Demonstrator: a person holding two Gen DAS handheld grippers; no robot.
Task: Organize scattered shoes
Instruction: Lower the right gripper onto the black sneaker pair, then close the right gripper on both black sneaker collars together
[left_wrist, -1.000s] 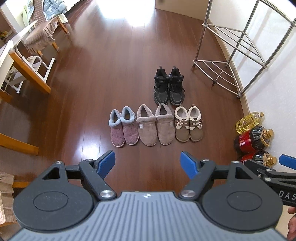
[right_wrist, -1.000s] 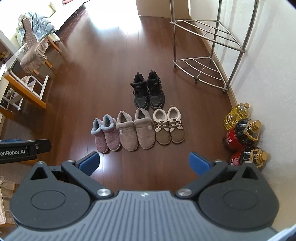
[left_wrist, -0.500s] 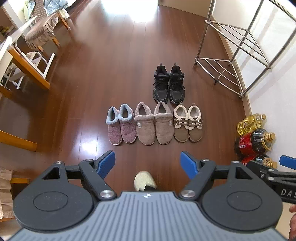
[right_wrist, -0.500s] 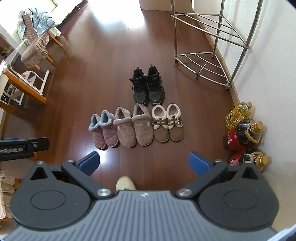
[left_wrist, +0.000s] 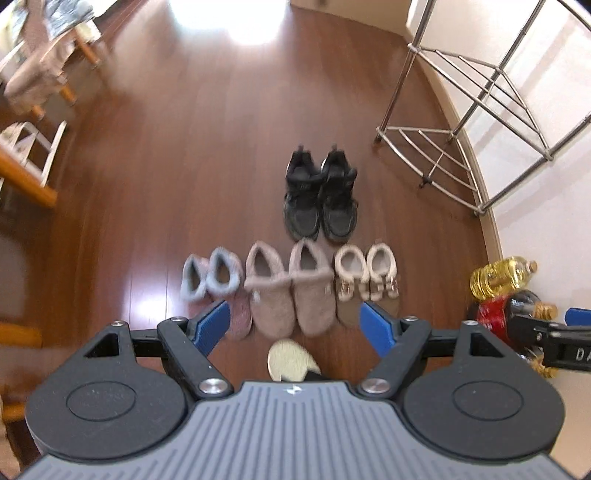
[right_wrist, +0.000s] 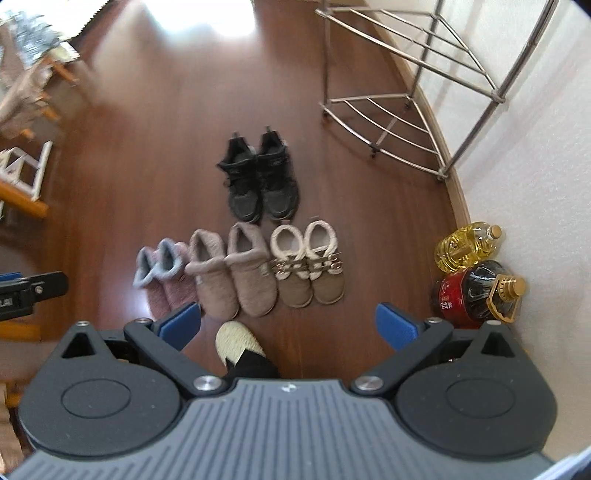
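Floor: dark brown wood floor, seen from above through both wrist cameras; both views are slightly blurred.
Left claw: the left gripper hangs above the floor, released, its blue pads wide apart with nothing between them.
Right claw: the right gripper is likewise released, jaws spread and empty; part of it also shows at the right edge of the left wrist view.
Near row: three pairs of shoes stand side by side, touching or almost touching.
Left pair: pink slippers with grey-blue cuffs, partly hidden behind a blue pad.
Middle pair: taupe fleece slippers, the largest of the row.
Right pair: brown shoes with cream lining and straps.
Far pair: black sneakers stand just beyond the row, behind the middle and right pairs.
Direction: every shoe's long axis runs near to far; toes point toward the camera, heel openings toward the far side of the room.
Foot: a cream slipper toe on a dark-clad leg sits just near of the taupe pair.
Right side: a metal corner rack stands against the white wall; nearer along that wall are a yellow oil bottle and a dark red-labelled bottle.
Left side: wooden furniture, blurred.
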